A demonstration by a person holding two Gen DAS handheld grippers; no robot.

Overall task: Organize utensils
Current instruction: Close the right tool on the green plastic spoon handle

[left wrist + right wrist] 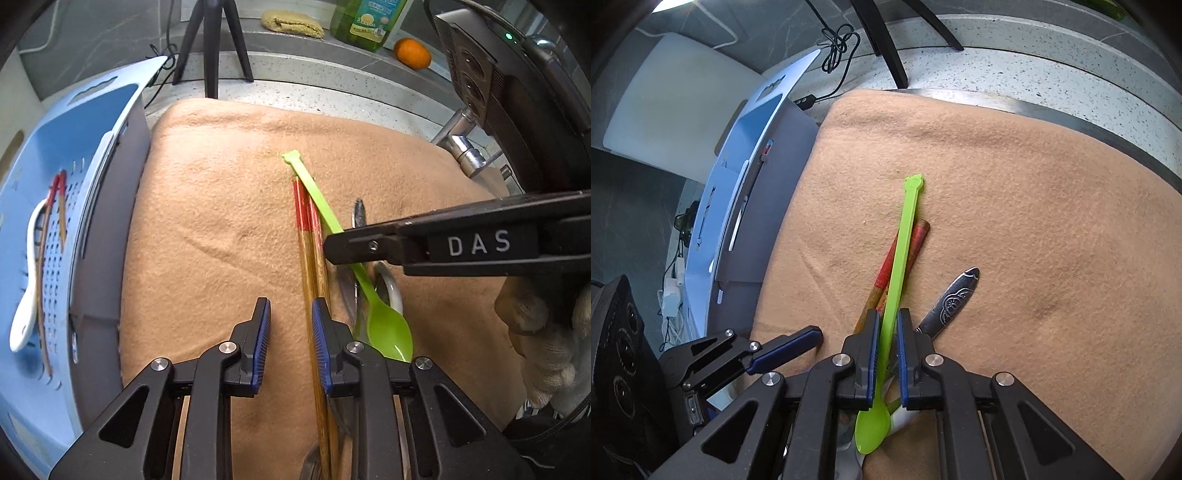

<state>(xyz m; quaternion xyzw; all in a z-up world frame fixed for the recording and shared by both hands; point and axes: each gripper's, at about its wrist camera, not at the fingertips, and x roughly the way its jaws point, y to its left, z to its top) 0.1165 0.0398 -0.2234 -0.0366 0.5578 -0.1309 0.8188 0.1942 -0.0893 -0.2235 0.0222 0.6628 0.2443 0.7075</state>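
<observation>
Right gripper (pixel 885 332) clamping green spoon (pixel 903 236), bare tan cloth (pixel 1034 221) rightward

The right gripper (pixel 886 332) points steeply down and its two fingers pinch shut. The left gripper (pixel 290 314) points down too, its blue pads (pixel 262 325) a little apart. A gloved hand (pixel 546 332) holds the right one.

Two close, downward wrist views over one cloth (pixel 221 221)
</observation>
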